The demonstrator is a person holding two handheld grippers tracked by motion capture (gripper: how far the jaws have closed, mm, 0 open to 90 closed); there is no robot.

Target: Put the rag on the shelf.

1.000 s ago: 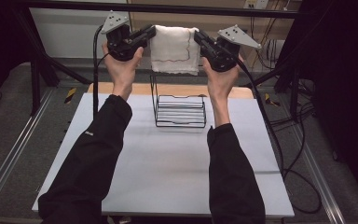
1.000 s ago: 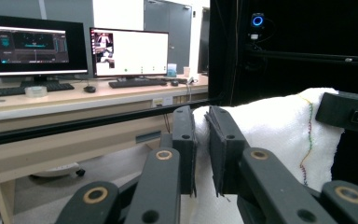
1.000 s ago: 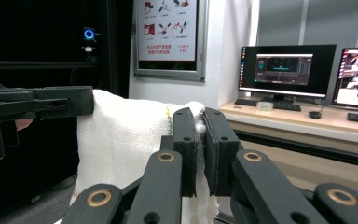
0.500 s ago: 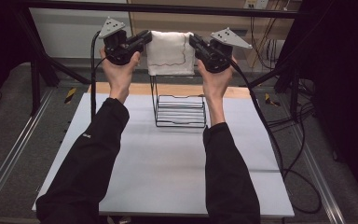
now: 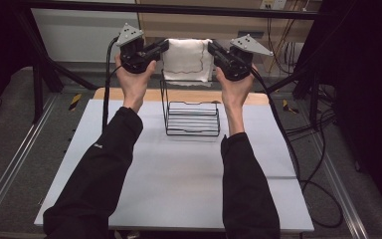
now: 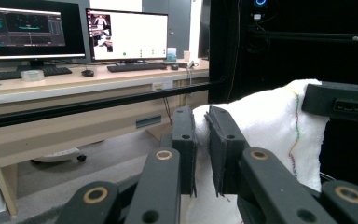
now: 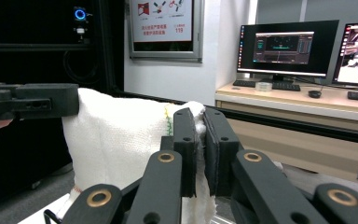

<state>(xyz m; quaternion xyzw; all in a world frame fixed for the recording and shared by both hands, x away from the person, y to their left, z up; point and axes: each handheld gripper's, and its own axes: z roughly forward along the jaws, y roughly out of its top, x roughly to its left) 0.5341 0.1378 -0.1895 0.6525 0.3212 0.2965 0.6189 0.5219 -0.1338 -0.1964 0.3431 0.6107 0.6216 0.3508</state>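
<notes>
White towel [image 5: 187, 60] hangs stretched between both grippers, raised above the wire rack [image 5: 191, 112] at the table's [image 5: 179, 189] far side. Left gripper [image 5: 165, 47] pinches its left upper corner; right gripper [image 5: 210, 48] pinches its right upper corner. Cloth sits clamped between each pair of jaws.

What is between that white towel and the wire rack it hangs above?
Nothing visible. The white towel hangs stretched between the left claw and right claw, each pinching a top corner, above the wire rack, with open air between.
</notes>
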